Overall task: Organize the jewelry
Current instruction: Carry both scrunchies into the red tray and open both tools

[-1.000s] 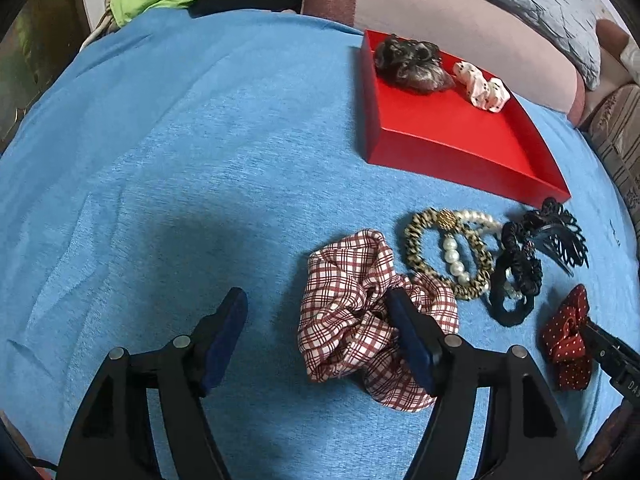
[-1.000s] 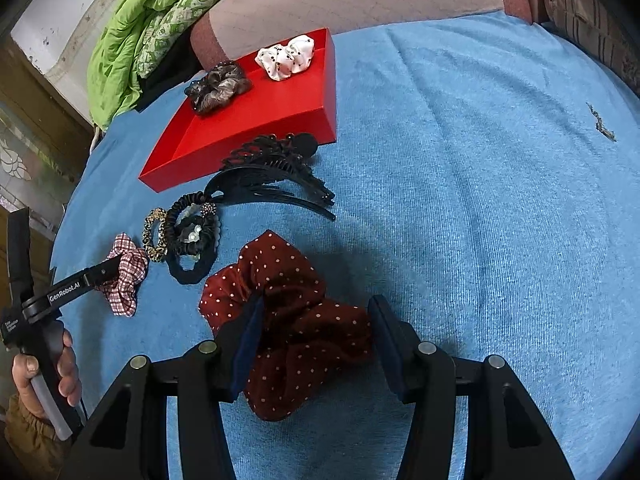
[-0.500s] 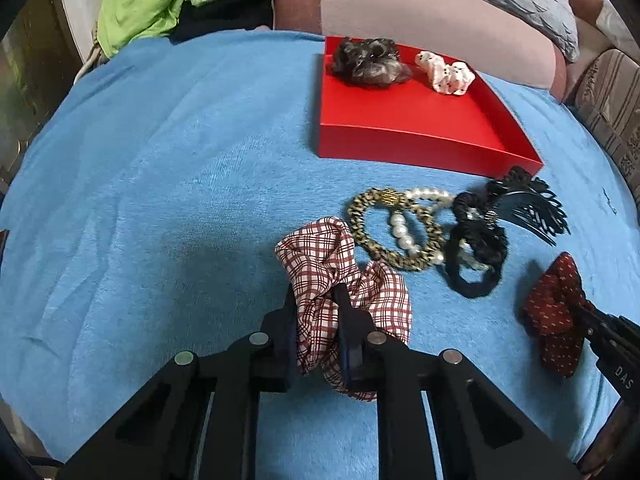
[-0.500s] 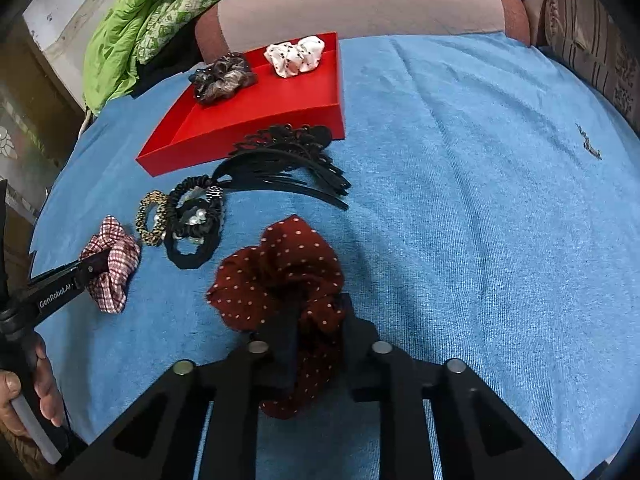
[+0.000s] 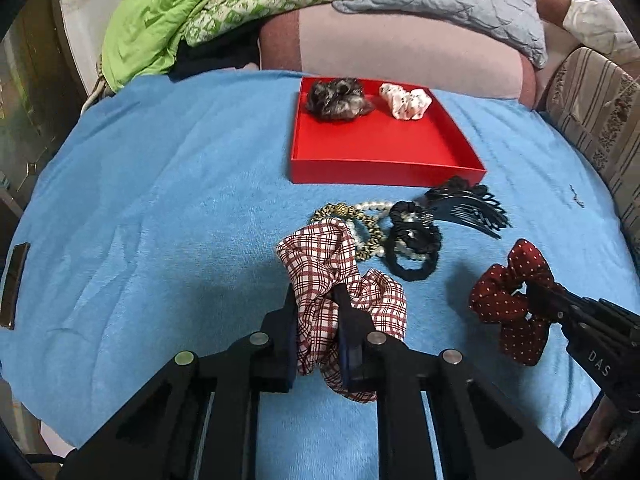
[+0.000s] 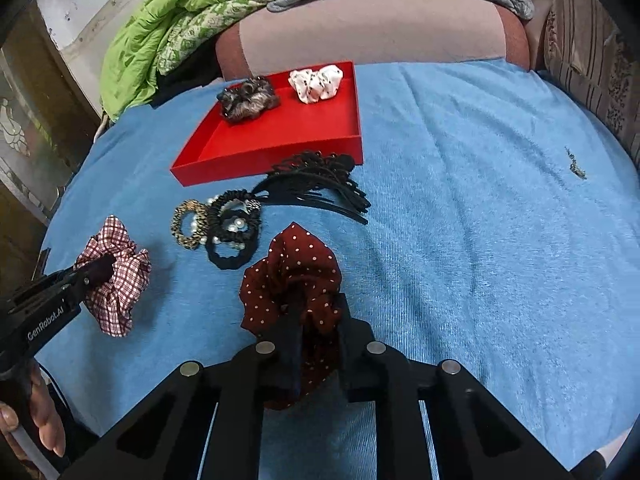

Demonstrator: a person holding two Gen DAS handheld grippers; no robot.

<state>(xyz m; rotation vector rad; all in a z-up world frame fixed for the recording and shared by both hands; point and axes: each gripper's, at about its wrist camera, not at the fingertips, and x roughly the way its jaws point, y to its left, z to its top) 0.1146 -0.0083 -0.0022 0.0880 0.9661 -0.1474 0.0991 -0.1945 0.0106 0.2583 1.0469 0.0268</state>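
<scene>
Gripping a red-and-white checked fabric scrunchie (image 5: 340, 276) in the left gripper (image 5: 318, 322), clenched, clear of the blue towel cover (image 5: 160, 200); pinching a dark red white-dotted fabric scrunchie (image 6: 296, 276) in the right gripper (image 6: 316, 332), likewise raised. Already lying in the shallow red tray (image 5: 384, 170): a brown-grey scrunchie (image 5: 338, 98) and a white spotted one (image 5: 406, 100). Left outside, just before the tray: leopard-print and pearl bands (image 5: 360, 220), black beaded hair tie (image 5: 412, 248), black toothed hair claw (image 5: 468, 210). Roughly a third done, judging by count.

Blue-covered bed (image 5: 168, 184) bears a red tray (image 5: 384, 170), hair ties (image 5: 412, 240), comb (image 5: 468, 208).
</scene>
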